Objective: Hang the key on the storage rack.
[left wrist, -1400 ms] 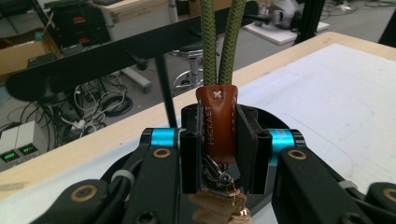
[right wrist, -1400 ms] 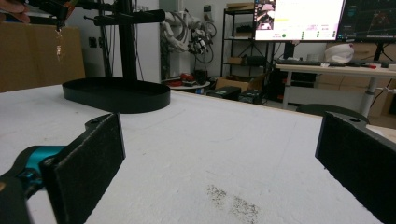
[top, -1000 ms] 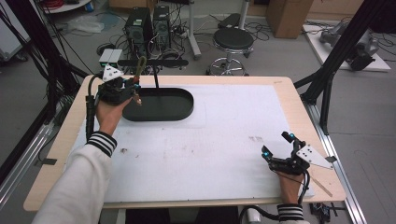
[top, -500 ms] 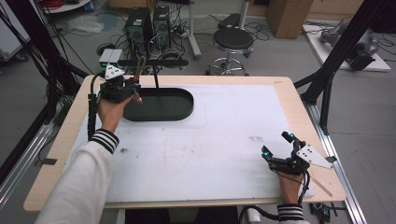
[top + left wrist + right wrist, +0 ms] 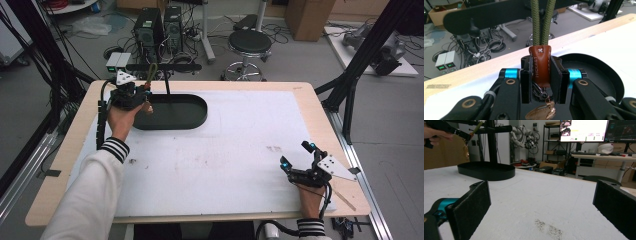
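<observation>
Left gripper (image 5: 541, 82) sits at the far left of the table (image 5: 300, 95), above the left end of the black oval tray (image 5: 192, 112). Its jaws are closed on the brown leather tab (image 5: 539, 65) of a keychain. The green cord loop (image 5: 542, 22) rises from the tab to the black crossbar (image 5: 165, 66) of the stand; a gold charm (image 5: 540, 113) hangs below the jaws. Right gripper (image 5: 298, 156) rests at the near right on the white mat (image 5: 225, 160), jaws wide apart and holding nothing, well apart from the tray.
</observation>
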Demonstrator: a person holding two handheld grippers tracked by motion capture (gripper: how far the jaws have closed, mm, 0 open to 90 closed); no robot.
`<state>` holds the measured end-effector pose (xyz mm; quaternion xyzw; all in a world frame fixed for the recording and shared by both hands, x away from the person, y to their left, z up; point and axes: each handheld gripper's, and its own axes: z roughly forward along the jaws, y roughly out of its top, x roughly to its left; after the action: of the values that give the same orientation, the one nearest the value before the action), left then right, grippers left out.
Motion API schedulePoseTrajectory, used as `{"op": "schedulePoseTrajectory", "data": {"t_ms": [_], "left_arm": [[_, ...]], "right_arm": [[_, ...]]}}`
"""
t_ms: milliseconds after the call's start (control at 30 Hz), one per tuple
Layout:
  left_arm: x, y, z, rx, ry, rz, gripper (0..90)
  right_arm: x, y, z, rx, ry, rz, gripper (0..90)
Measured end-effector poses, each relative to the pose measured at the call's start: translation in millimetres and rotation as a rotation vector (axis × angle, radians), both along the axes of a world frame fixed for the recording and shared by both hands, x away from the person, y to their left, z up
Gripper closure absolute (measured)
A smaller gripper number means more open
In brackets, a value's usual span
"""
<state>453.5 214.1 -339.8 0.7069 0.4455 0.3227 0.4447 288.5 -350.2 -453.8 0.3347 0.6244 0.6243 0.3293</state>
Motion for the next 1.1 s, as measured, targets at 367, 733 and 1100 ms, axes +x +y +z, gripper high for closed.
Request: {"op": "schedulePoseTrajectory", "data": {"t_ms": [367,733,1100], "left_arm": [[5.7,-1.3,-5.7,0.005,0.002,0.019,72.6],[11.7,0.6,-10.7,-0.005,0.004,0.042,72.6],[15.9,-0.6,-16.7,0.006,0.018,0.052,72.7]], "right_arm": [[0.1,-0.2,0.0,-0.001,0.000,0.000,0.4],[0.2,-0.3,0.1,0.002,0.000,0.001,0.4],[0.2,-0.4,0.0,0.000,-0.001,0.000,0.4]]}}
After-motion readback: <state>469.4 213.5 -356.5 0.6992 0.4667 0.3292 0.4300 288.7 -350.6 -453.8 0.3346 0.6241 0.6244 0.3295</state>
